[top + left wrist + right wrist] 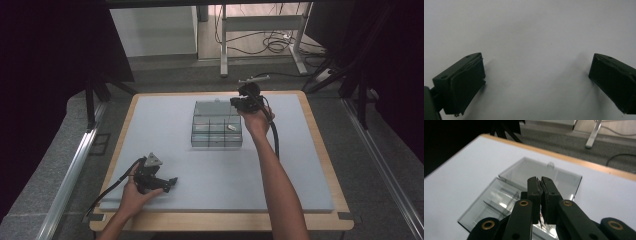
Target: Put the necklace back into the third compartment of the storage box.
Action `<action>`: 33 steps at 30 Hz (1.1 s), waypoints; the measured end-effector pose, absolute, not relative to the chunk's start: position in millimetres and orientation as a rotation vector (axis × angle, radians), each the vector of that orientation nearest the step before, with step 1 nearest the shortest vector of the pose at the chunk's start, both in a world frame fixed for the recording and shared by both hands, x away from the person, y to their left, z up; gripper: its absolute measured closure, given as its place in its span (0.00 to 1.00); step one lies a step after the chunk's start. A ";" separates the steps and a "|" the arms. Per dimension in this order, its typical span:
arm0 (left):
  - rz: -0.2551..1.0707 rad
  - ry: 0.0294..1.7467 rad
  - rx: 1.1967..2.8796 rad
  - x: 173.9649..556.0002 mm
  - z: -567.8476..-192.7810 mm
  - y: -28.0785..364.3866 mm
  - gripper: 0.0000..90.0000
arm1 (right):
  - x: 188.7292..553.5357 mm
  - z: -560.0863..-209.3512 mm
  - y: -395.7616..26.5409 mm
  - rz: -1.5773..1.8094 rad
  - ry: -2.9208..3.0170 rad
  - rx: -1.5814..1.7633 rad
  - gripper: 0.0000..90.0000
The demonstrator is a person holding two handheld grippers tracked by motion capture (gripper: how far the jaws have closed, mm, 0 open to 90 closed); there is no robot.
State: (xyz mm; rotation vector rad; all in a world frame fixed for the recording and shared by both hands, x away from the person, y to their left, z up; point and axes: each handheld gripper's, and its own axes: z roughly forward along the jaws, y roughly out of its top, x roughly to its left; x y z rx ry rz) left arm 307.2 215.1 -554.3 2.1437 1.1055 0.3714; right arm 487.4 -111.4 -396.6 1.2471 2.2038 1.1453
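A clear plastic compartment box (216, 144) lies mid-table, its lid (215, 107) folded flat on the far side. A small pale item (231, 128) lies in a right-hand compartment. My right gripper (233, 102) hovers above the box's far right corner. In the right gripper view its jaws are pressed together (541, 180) over the box (490, 201) and lid (564, 178), and I make out nothing between them. My left gripper (171, 183) rests low near the front left of the mat. Its jaws stand wide apart (536, 75) over bare surface.
A pale grey mat (165, 125) covers a wooden-edged table (320, 135). Beyond the far edge are desk legs (224, 45) and floor cables (272, 42). Dark curtains hang on both sides, and metal rails (70, 170) run along the table.
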 end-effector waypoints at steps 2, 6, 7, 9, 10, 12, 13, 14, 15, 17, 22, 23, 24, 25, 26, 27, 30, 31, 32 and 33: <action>0.371 1.104 2.144 307.2 -554.3 215.2 0.00 | 488.9 -407.7 -111.1 1.104 2.226 1.263 0.94; 0.372 1.105 2.147 307.3 -554.3 215.3 0.00 | 492.6 -430.5 -112.3 1.061 2.259 1.299 0.94; 0.372 1.106 2.146 307.3 -554.2 215.2 0.00 | 493.3 -435.1 -112.7 1.053 2.270 1.315 0.94; 0.372 1.106 2.146 307.2 -554.2 215.2 0.00 | 494.5 -443.0 -113.7 1.042 2.278 1.332 0.94; 0.372 1.106 2.146 307.2 -554.2 215.2 0.00 | 495.0 -446.0 -114.4 1.036 2.282 1.334 0.94; 0.372 1.106 2.146 307.2 -554.2 215.2 0.00 | 495.7 -450.2 -115.9 1.033 2.281 1.346 0.94; 0.372 1.106 2.146 307.2 -554.2 215.2 0.00 | 496.0 -451.8 -116.5 1.033 2.279 1.351 0.94; 0.372 1.106 2.146 307.2 -554.2 215.2 0.00 | 496.1 -453.3 -117.2 1.034 2.278 1.357 0.94; 0.372 1.106 2.147 307.2 -554.2 215.2 0.00 | 496.1 -456.9 -117.6 1.037 2.282 1.363 0.93; 0.372 1.106 2.147 307.2 -554.2 215.2 0.00 | 495.9 -460.5 -117.1 1.033 2.294 1.365 0.93; 0.371 1.106 2.145 307.2 -554.2 215.2 0.00 | 495.6 -465.3 -117.5 1.033 2.299 1.375 0.93; 0.370 1.106 2.144 307.3 -554.3 215.2 0.00 | 495.5 -466.3 -117.5 1.035 2.300 1.382 0.93; 0.370 1.106 2.143 307.3 -554.3 215.2 0.00 | 495.2 -467.2 -117.7 1.035 2.305 1.383 0.93; 0.370 1.107 2.145 307.3 -554.3 215.2 0.00 | 494.8 -468.7 -118.3 1.031 2.315 1.381 0.93; 0.370 1.106 2.145 307.3 -554.2 215.2 0.00 | 494.8 -468.7 -118.3 1.031 2.315 1.381 0.93; 0.369 1.106 2.143 307.4 -554.4 215.2 0.00 | 494.7 -469.1 -118.9 1.032 2.325 1.379 0.92; 0.371 1.105 2.150 307.4 -554.1 215.4 0.00 | 493.1 -467.0 -119.6 1.022 2.327 1.359 0.75; 0.370 1.102 2.152 307.5 -554.1 215.6 0.00 | 491.8 -465.2 -119.9 1.029 2.314 1.352 0.72; 0.371 1.105 2.145 307.4 -554.3 215.3 0.00 | 490.1 -462.6 -120.8 1.044 2.301 1.344 0.70; 0.370 1.105 2.145 307.4 -554.3 215.3 0.00 | 488.1 -459.8 -122.2 1.060 2.288 1.327 0.68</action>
